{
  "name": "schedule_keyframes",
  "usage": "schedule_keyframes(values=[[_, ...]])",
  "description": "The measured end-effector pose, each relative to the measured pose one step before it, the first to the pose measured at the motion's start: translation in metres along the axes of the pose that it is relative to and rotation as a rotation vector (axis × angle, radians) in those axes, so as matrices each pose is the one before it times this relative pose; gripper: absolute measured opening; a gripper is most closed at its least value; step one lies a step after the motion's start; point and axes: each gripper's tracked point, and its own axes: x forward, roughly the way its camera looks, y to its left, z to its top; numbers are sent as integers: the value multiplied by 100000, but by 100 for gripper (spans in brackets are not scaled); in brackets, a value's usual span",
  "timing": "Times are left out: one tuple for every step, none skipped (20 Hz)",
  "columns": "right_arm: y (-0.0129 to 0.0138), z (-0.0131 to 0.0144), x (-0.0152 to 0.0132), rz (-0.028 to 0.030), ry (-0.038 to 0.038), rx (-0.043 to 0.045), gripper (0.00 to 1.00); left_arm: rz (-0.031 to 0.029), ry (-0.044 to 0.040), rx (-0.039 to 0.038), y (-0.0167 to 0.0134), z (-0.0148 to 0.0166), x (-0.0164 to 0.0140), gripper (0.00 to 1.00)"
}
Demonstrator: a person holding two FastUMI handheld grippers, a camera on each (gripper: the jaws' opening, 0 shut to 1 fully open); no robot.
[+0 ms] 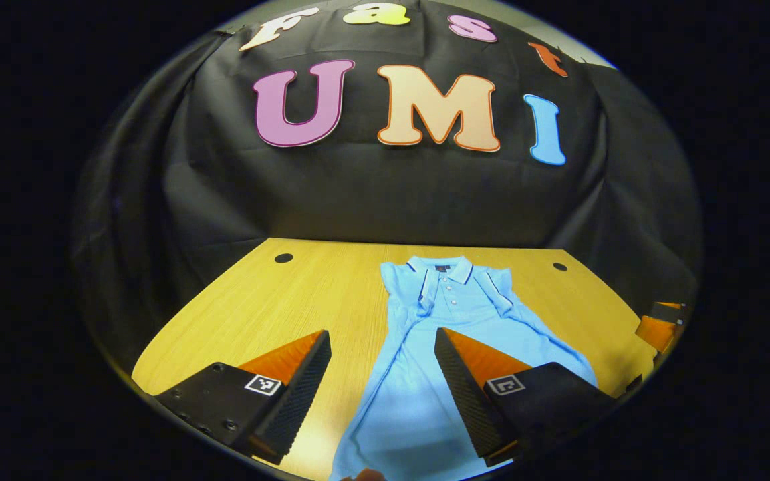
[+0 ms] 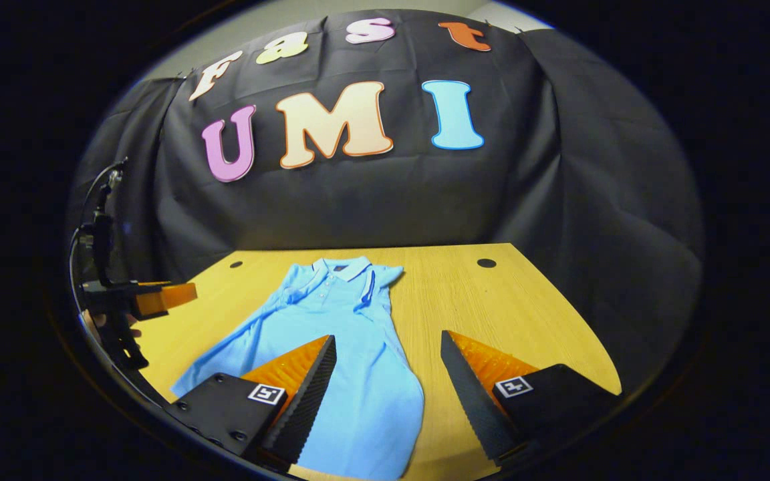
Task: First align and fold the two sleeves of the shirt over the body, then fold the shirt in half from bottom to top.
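On the bench, left to right, what I've got:
table: light wood top, two dark round holes near the far edge, one far left, one far right; black cloth wall right behind it.
left gripper: I'm holding it above the near edge, fingers wide apart, nothing between the pads. One finger sits over bare wood, the other over the shirt's body. From the right gripper view I see it at the far left edge with a hand on its grip.
shirt: light blue polo, flat on the table, collar at the far end, hem toward me. Placket buttoned, dark trim lines along collar and shoulders. Both sleeves look already folded in over the body, so the outline is a narrow strip widening toward the hem. Bottom half not folded up yet.
right gripper: also above the near edge, fingers spread wide, gripping nothing. Its left finger overlaps the shirt, its right finger is over bare wood. Contact with the fabric: can't tell.
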Motion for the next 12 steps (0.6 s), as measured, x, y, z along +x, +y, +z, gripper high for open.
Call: schedule_keyframes(values=[[362,-1034,-627,273,1405,-600,98,-751,1883,1306,-107,-1214,-1047,95],[491,-1140,-564,944,1658,-930,98,-1861,2182,816,-525,-1482,-1059,95],[261,-859,-322,390,688,-1296,93,-973,1989,747,-335,-1427,-883,95],[221,-869,-271,78,651,-1305,98,-824,2138,985,-234,-1629,-671,95],[38,-1166,-282,-187,1450,-942,98,-54,2251,874,-143,-1546,-581,95],[78,-1091,-280,-217,2053,-335,98,-953,2973,797,-249,-1721,-460,95],[-71,-1306,-173,-652,1945,-3,98,-993,1989,962,-222,-1477,-465,95],[-87,-871,-136,-717,1159,-19,98,418,1832,1116,44,-1248,-187,95],[-145,-1142,122,-639,1877,-265,98,958,2042,1073,250,-1107,-118,95],[-75,-1216,-44,-447,2026,-629,98,1289,1532,901,373,-1063,-109,95],[-20,-1308,15,-417,2283,-786,98,521,1288,377,199,-815,-46,95],[44,-1161,70,-181,2290,-518,98,514,1630,-25,42,-1047,113,96]])
